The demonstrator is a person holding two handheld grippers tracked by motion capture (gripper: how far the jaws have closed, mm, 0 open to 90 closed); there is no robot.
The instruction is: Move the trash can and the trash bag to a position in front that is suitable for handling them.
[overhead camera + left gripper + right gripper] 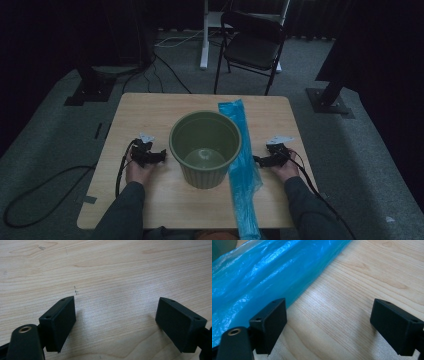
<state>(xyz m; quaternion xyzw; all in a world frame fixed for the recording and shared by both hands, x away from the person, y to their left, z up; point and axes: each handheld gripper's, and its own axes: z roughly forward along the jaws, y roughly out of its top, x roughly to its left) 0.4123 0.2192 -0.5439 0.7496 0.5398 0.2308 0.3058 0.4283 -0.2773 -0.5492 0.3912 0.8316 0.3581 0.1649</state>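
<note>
A person seated at a small wooden table rests a two-jaw gripper on each side of a green bucket, which stands upright and empty near the table's middle. The left gripper lies on bare wood just beside the bucket's left wall, jaws spread wide with nothing between them; its own view shows open tabletop ahead. The right gripper, jaws equally wide and empty, points at a long blue plastic bag, with one black pad just beside the bag's edge. The bag runs from the table's far edge past the bucket's right side and hangs over the near edge. A black folding chair stands well beyond the table.
</note>
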